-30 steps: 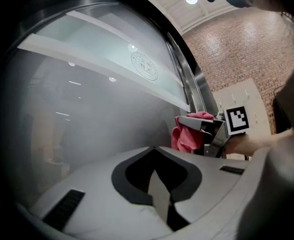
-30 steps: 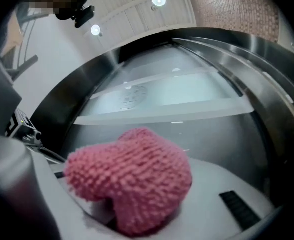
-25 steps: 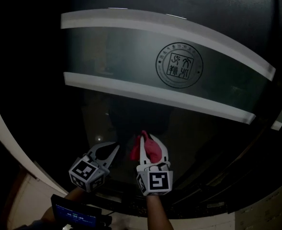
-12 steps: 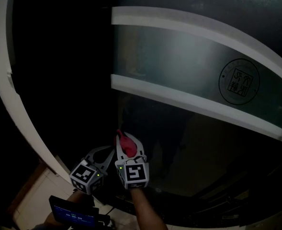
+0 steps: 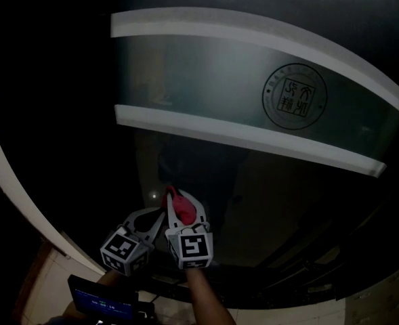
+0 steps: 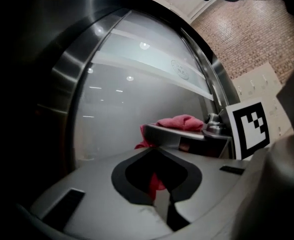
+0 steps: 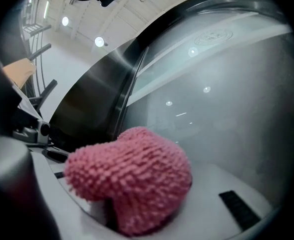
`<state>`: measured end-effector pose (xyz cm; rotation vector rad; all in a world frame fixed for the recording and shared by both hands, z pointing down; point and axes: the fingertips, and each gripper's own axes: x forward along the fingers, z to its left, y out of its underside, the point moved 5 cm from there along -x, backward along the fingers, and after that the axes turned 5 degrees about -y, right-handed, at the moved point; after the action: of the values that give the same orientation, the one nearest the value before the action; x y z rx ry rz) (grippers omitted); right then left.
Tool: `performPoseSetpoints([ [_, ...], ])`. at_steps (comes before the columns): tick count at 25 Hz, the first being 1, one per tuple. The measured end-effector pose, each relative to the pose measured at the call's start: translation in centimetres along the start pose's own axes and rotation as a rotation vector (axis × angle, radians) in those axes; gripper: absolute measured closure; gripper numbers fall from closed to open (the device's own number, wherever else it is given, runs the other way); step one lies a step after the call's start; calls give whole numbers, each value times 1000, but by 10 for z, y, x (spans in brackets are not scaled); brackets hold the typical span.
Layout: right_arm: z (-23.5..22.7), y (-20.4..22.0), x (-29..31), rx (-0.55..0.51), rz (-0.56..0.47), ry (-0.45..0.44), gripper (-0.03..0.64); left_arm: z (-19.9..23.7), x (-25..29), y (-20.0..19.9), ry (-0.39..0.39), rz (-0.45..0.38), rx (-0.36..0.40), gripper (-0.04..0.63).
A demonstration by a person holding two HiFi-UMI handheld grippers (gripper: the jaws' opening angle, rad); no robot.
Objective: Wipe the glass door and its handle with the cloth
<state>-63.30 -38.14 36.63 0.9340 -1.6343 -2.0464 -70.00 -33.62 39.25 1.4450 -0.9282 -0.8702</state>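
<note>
Snugly, jaws of the right gripper (image 5: 175, 196) clamp the cloth (image 7: 132, 179) between them; left gripper (image 5: 157, 215) jaws meet, empty.

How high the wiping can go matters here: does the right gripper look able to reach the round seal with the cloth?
Probably yes. The right gripper holds the cloth low by the glass; the seal sits higher, to the right, with only bare glass between. It would just need lifting.

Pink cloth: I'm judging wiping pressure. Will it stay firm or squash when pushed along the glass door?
Probably soft: the pink cloth bulges in a nubby wad out of the right gripper. Likely light, squashing flat against the glass door rather than sliding stiffly.
</note>
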Motion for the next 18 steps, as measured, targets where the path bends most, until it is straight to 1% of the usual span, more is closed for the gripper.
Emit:
performPoseSetpoints([
  [3, -46, 2, -45, -22, 1, 102, 566, -41, 20, -8, 67, -3, -6, 589],
  [5, -81, 0, -82, -31, 21, 195, 566, -70, 36, -10, 123, -9, -19, 589],
  [7, -112, -4, -115, -48, 41, 256, 566, -95, 48, -12, 162, -13, -22, 589],
  [12, -179, -20, -190, -85, 50, 375, 566, -152, 72, -16, 231, -15, -7, 589],
  [15, -216, -31, -231, -86, 44, 450, 566, -181, 85, -18, 255, -12, -7, 589],
  [18, -248, -39, -265, -90, 49, 504, 566, -209, 97, -19, 274, -10, -2, 589],
])
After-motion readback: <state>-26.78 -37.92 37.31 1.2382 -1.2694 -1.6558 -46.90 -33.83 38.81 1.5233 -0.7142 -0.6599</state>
